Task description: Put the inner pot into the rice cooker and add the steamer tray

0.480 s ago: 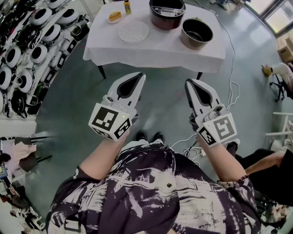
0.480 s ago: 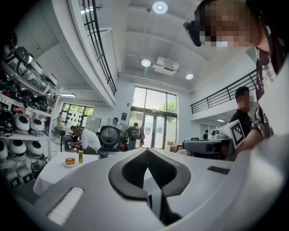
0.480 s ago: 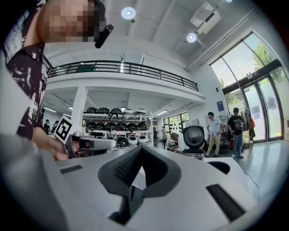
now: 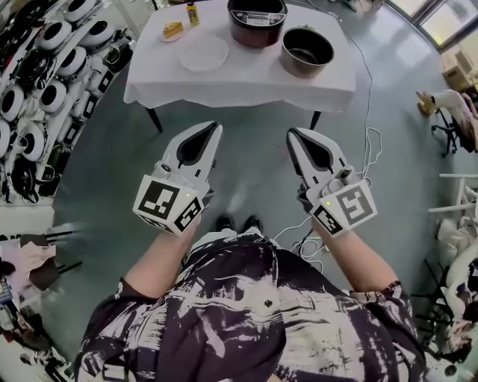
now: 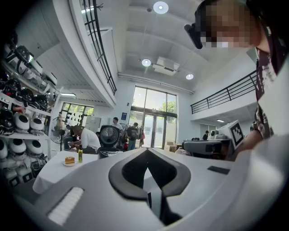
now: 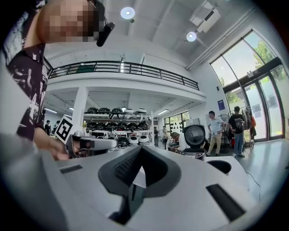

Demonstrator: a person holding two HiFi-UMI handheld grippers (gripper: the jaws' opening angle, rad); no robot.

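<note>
Grippers first: my left gripper (image 4: 213, 128) and right gripper (image 4: 292, 135) are both held level in front of me above the grey floor (image 4: 250, 175), well short of the table (image 4: 239, 88). Each has its jaws closed tip to tip with nothing between them. On the white cloth ahead, the inner pot (image 4: 307, 51) sits towards the right end, just beside the open rice cooker (image 4: 256, 21), which stands at the far edge. The steamer tray (image 4: 203, 54), a white round disc, lies flat to the left of the cooker, apart from both. Further left I see a small plate (image 4: 167, 35) carrying cake (image 4: 174, 29), and a yellow bottle (image 4: 193, 13). Along the wall on my left run shelves (image 4: 45, 82) stacked with more cookers.
</note>
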